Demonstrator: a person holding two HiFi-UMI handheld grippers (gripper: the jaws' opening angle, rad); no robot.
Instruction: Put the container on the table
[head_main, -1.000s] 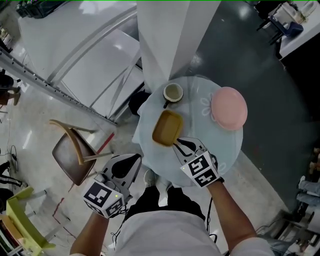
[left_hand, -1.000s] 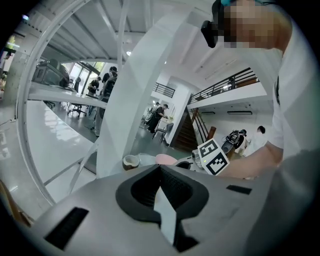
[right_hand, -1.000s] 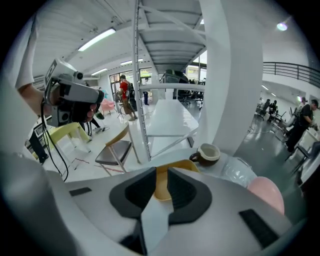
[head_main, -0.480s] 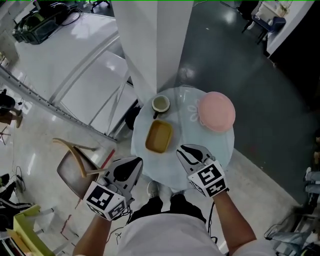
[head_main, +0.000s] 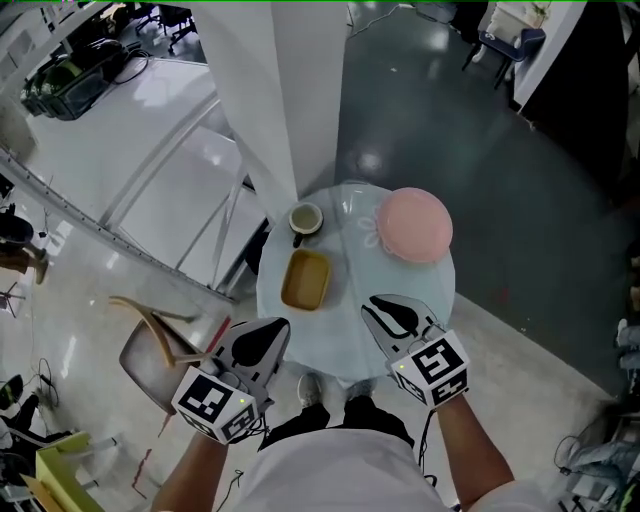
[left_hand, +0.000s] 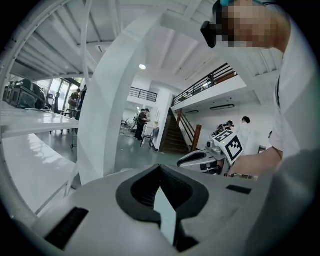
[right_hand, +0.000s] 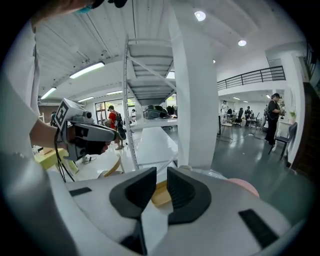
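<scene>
At the near edge of the round glass table, the right gripper hovers empty, its jaws a narrow slit apart. The left gripper, pressed closed on nothing, hangs off the table's left. The yellow container already rests on the glass just beyond them. A careless swing could knock it or the cup off the slick top. A pink dish sits far right. A white pillar, a chair and glossy floor surround the table.

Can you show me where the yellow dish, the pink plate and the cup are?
yellow dish (head_main: 306, 279): head view, on the middle of its inside.
pink plate (head_main: 414, 225): head view, on the middle of its top.
cup (head_main: 306, 218): head view, on its open mouth.
</scene>
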